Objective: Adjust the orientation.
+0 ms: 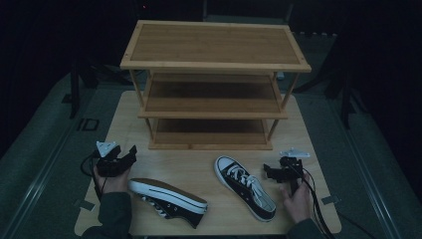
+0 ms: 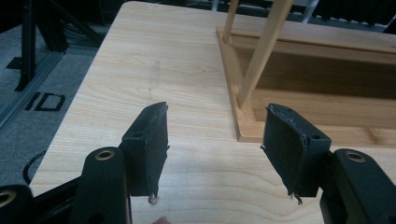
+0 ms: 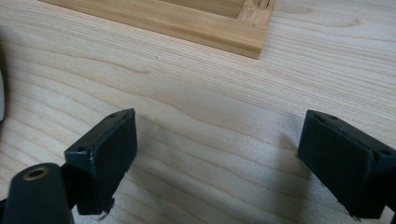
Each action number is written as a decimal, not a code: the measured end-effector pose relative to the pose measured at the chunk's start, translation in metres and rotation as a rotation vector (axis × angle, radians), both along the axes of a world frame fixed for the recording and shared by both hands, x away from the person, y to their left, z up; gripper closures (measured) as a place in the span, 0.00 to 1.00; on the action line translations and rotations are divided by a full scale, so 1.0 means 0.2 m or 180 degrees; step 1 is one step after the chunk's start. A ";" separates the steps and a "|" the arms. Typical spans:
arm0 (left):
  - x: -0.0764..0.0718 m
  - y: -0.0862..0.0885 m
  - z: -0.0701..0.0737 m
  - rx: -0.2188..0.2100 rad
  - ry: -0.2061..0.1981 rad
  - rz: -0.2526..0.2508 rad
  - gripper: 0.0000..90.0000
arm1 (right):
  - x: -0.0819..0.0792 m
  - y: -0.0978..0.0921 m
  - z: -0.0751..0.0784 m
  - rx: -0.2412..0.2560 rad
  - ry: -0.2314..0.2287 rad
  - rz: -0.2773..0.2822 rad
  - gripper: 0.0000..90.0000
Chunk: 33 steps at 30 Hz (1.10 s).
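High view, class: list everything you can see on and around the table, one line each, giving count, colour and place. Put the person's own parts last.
Table: one, light wood, centre of the scene.
Shelf rack: one, brown wood, three tiers, far half of the table.
Sneakers: two, black with white soles; one lying on its side near the left hand, one upright near the right hand.
Floor: grey, around the table.
Left gripper: one, black, open, near-left on the table.
Right gripper: one, black, open, near-right on the table.
Hands: two, left and right, at the near edge.
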<state>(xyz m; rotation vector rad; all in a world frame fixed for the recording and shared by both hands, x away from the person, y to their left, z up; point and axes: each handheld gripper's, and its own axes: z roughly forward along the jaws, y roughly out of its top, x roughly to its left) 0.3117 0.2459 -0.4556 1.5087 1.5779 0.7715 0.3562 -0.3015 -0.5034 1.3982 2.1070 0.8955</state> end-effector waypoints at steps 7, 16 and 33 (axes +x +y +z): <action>-0.04 -0.04 0.02 0.0054 0.0018 -0.0203 0.51 | 0.00 0.00 0.00 0.0004 0.0002 -0.0003 0.12; -0.13 -0.10 0.03 0.0054 0.0055 -0.0540 0.56 | -0.01 0.00 0.00 0.0000 -0.0003 -0.0058 0.13; -0.41 -0.15 0.05 -0.0062 0.0030 -0.0967 0.61 | -0.01 0.01 0.00 0.0004 -0.0002 -0.0081 0.13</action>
